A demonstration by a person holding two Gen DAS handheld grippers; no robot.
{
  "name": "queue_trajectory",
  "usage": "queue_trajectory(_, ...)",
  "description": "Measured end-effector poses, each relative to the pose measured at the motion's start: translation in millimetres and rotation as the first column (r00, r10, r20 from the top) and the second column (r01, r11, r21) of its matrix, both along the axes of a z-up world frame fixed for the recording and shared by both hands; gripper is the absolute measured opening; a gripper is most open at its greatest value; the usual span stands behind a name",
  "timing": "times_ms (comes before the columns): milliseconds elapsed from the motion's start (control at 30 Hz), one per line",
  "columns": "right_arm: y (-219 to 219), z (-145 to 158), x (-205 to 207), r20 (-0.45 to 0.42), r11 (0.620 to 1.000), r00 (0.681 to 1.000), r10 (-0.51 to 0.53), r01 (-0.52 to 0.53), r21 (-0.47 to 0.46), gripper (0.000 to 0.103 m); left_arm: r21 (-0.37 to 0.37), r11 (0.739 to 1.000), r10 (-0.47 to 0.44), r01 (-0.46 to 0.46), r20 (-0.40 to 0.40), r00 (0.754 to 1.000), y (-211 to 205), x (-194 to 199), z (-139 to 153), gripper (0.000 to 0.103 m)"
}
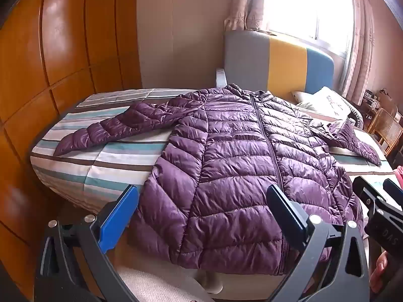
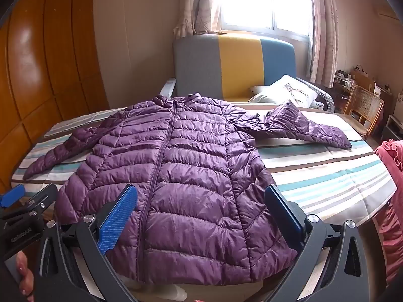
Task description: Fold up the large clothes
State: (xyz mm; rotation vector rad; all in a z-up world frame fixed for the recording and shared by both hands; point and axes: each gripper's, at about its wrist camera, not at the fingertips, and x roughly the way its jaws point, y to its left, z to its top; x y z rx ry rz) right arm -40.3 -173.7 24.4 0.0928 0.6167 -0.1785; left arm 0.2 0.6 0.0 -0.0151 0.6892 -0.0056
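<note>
**Spotter:** On the striped bed (image 2: 327, 173), your purple puffer jacket (image 2: 176, 166) lies face up, zipped, collar toward the headboard (image 2: 234, 65) and hem toward you, hanging a little over the near edge. Both sleeves are spread out to the sides. I see 0 folds made so far, so the whole job is ahead of you.

**Operator:** And my grippers?

**Spotter:** Your left gripper (image 1: 201, 216) hovers above the hem with its fingers (image 1: 118, 216) wide apart, holding nothing. Your right gripper (image 2: 201, 214) does the same over the other half of the hem, fingers (image 2: 117, 216) also spread and empty. Neither seems to touch the fabric.

**Operator:** What is left, then?

**Spotter:** By my judgement, everything: bring the 2 sleeves across the chest, then fold the body. The sleeve on your left (image 1: 108, 128) lies flat and straight; the sleeve on your right (image 2: 302, 128) is humped up at the elbow, so it may need smoothing. The quilted shell looks slick and puffy, and I expect it will spring back unless pressed.

**Operator:** Anything around me to mind?

**Spotter:** The bedcover is smooth, with room on both sides of the jacket. A white pillow (image 2: 284, 90) sits near the headboard, a pink garment (image 2: 393, 201) is at the bed's right edge, a wooden wardrobe (image 1: 63, 50) stands on your left, and a rattan chair (image 2: 362, 105) stands beyond the bed by the bright curtained window (image 2: 262, 2).
</note>
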Motion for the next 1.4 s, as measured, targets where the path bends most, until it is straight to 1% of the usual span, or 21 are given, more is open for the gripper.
queue_trajectory(267, 1.3, -0.1, 0.8, 0.007, 1.0, 1.0, 0.007, -0.007, 0.008, 0.1, 0.002, 1.0, -0.001, 0.001, 0.001, 1.0, 2.3, 0.0, -0.6, 0.101)
queue_trajectory(300, 0.3, -3.5, 2.8, -0.006, 1.0, 1.0, 0.0, 0.0, -0.002, 0.1, -0.001, 1.0, -0.002, 0.002, 0.001, 1.0, 2.9, -0.1, -0.7, 0.101)
queue_trajectory(633, -1.7, -5.3, 2.1, -0.011, 1.0, 1.0, -0.001, 0.002, 0.009, 0.1, 0.001, 1.0, -0.013, 0.013, 0.003, 1.0, -0.4, -1.2, -2.3, 0.101)
queue_trajectory(1067, -7.1, -0.8, -1.4, 0.007, 0.999, 0.999, -0.042, 0.042, 0.002, 0.1, -0.006, 0.999, -0.042, 0.042, 0.005, 0.999, -4.5, -3.0, -0.6, 0.101)
queue_trajectory(1400, -7.8, -1.4, -1.8, 0.004, 0.999, 0.999, -0.05, 0.05, 0.0, 0.1, -0.014, 0.998, -0.063, 0.063, 0.015, 0.998, -5.9, -4.6, 2.8, 0.101)
